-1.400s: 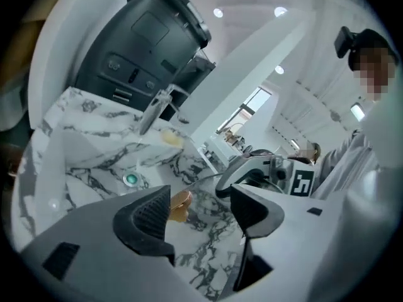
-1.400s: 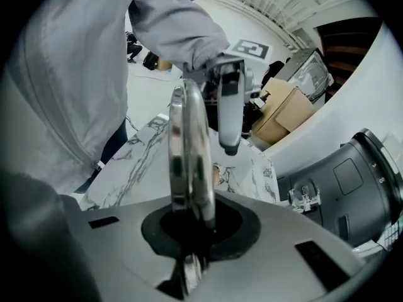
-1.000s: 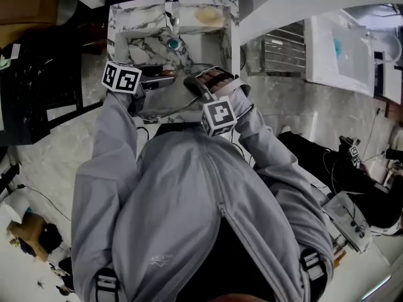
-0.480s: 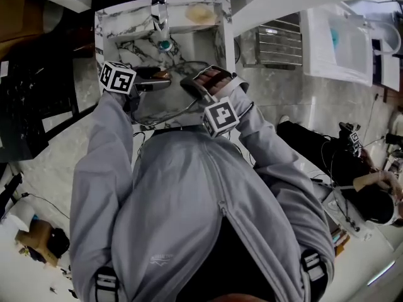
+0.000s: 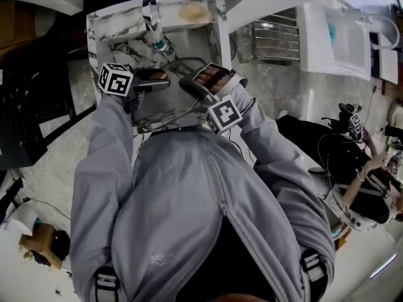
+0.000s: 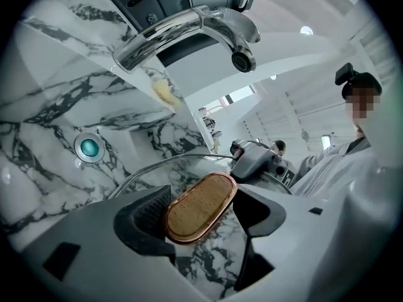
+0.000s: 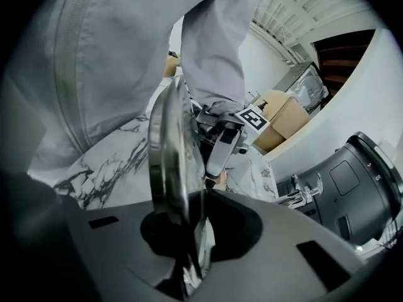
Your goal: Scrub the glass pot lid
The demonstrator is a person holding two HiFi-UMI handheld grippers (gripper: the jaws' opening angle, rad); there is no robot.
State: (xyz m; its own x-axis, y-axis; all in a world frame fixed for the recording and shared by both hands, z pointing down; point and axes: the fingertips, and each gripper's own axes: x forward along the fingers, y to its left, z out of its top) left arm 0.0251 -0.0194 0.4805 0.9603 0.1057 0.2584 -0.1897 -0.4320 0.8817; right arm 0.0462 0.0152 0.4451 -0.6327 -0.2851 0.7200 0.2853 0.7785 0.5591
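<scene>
Right claw is clamped shut on the glass lid at its rim. Left claw, wide but just closing slightly, straddles the wooden knob.

sink showing white marble with black veins, drain button glowing teal, lid gleaming silver-rimmed, handle showing tan inside copper edging

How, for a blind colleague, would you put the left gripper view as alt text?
The left gripper has its jaws apart, lately closing in, around the wood-topped knob of a glass lid in a marble sink, tap overhead.
</scene>
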